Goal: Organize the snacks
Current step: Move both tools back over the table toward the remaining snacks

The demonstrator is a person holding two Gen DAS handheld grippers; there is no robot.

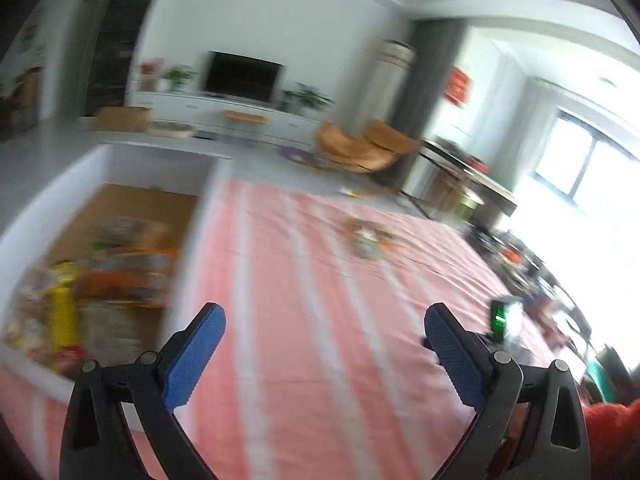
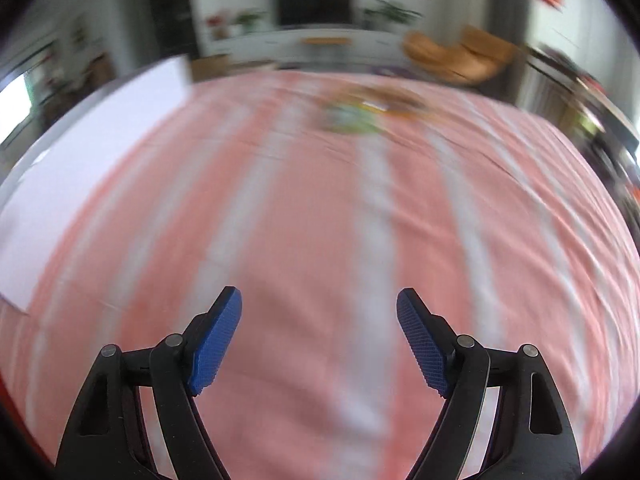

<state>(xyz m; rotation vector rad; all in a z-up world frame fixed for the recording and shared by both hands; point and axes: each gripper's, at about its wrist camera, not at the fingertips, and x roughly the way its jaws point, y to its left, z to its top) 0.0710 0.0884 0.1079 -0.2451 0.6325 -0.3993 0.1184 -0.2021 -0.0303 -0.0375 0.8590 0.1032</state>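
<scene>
Snacks lie in 2 places: several blurred packets already sit inside the white box (image 1: 120, 160) at the left of the pink striped cloth (image 1: 320, 280), and a small loose pile (image 1: 370, 240) rests on the cloth well ahead, apart from the box. We see the left gripper (image 1: 324, 320) with its jaws spread wide and nothing between them, beside the box's near corner. The right gripper (image 2: 319, 312) is likewise wide apart and empty, above bare cloth, facing the pile (image 2: 360, 114). We judge the step in hand to be the reach for a further packet. Next, a gripper must travel forward to the pile, straddle 1 packet, and close.
</scene>
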